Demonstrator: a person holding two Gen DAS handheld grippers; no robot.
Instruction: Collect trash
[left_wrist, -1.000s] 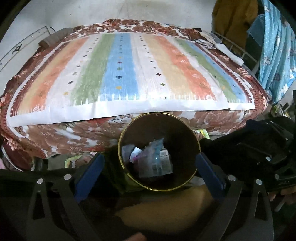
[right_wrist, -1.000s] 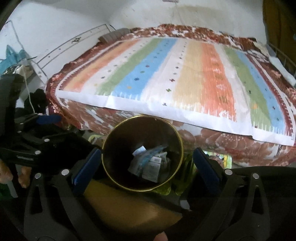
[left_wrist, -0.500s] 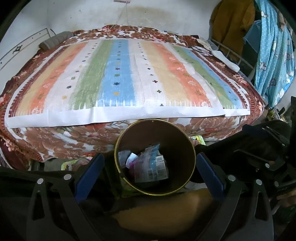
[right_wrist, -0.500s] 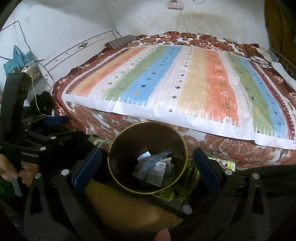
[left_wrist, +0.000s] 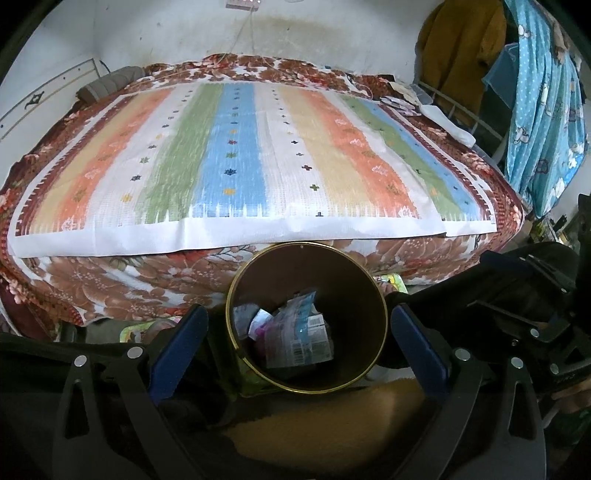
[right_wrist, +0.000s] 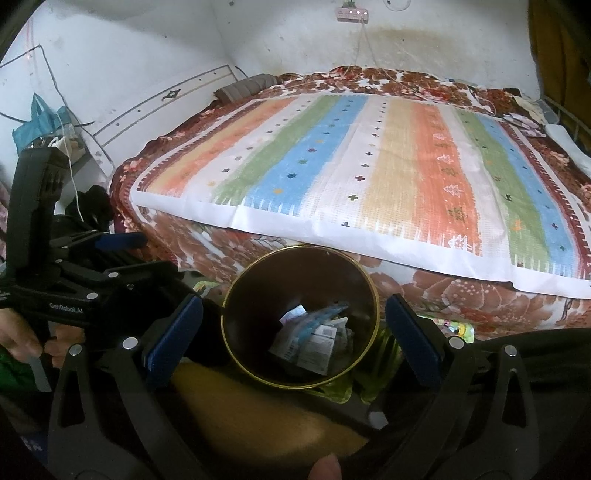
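Note:
A round dark bin with a gold rim (left_wrist: 236, 295) stands on the floor in front of the bed; it also shows in the right wrist view (right_wrist: 373, 295). Several crumpled wrappers (left_wrist: 299, 338) lie in its bottom, also seen from the right (right_wrist: 314, 339). My left gripper (left_wrist: 299, 332) is open and empty, its blue pads (left_wrist: 177, 338) on either side of the bin in view, above it. My right gripper (right_wrist: 293, 334) is open and empty in the same way. The left gripper's body shows at the left of the right wrist view (right_wrist: 66, 280).
A bed with a striped mat (left_wrist: 236, 162) over a brown floral cover (left_wrist: 110, 280) fills the space behind the bin. Clothes hang at the right (left_wrist: 543, 110). A blue bag (right_wrist: 40, 122) hangs on the left wall. A colourful mat (right_wrist: 454, 328) lies on the floor by the bin.
Both grippers have risen and tilted up a little, so the bin sits lower in view and more of the bed and back wall shows. The bin and wrappers have not moved.

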